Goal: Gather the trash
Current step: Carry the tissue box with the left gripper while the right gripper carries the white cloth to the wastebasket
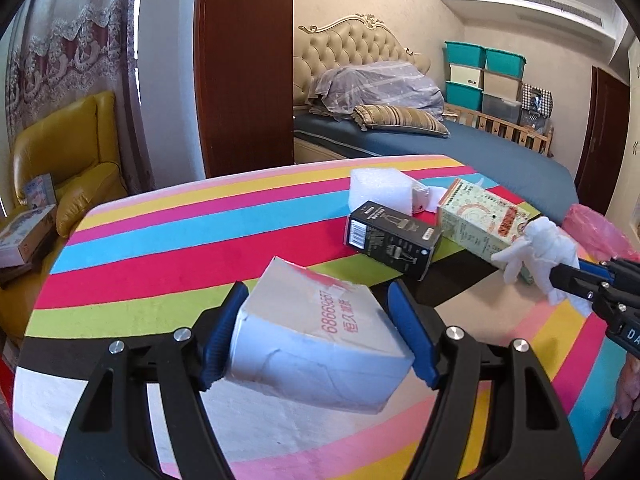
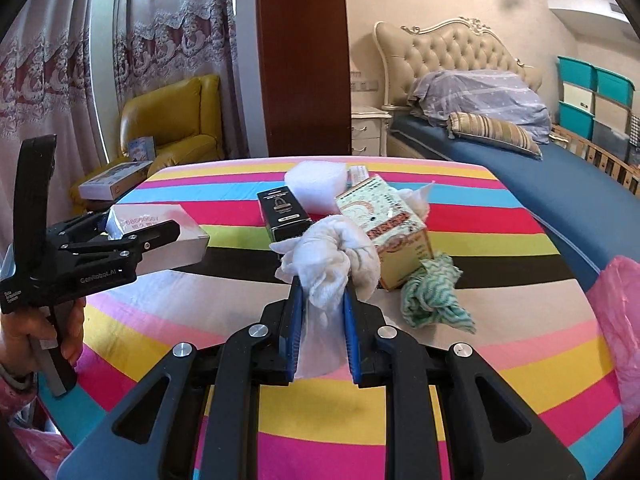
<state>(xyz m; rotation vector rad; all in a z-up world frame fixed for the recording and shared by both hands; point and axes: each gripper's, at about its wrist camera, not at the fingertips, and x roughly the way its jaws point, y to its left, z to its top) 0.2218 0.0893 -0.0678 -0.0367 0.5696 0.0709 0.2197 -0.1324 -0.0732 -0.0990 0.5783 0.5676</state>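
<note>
Left wrist view shows the left tool [image 1: 316, 322] clamped on a white carton [image 1: 320, 340], lifted clear of the striped bench [image 1: 160, 248]; its blue pads [image 1: 222, 332] press the carton's two side faces. The carton's long axis runs away from the camera along the tool's fingers, tipped so its far end points up and toward the far edge of the bench, red lettering on the upper face.

In the right wrist view the right tool [image 2: 322, 332] is pinched tight on a wad of white tissue [image 2: 332, 256], which bunches above and beyond the fingertips. The wad has no clear long axis; a loose tail hangs down between the pads.

Both pieces look already picked up, so the step in hand is carrying them off to wherever trash goes. A pink plastic bag [image 2: 618, 320] sits off the right edge of the bench, and I judge it the likely bin, though its mouth is not visible. The next move calls for swinging each tool over that bag and parting the pads only once the load is above the opening.

Left on the bench, toward the far edge: a black box [image 2: 282, 214], a green-and-cream carton [image 2: 390, 226], a white foam block [image 2: 316, 180], and a green-and-white rag [image 2: 430, 296] nearer the right edge. The black box lies with its long axis running toward the far edge.
</note>
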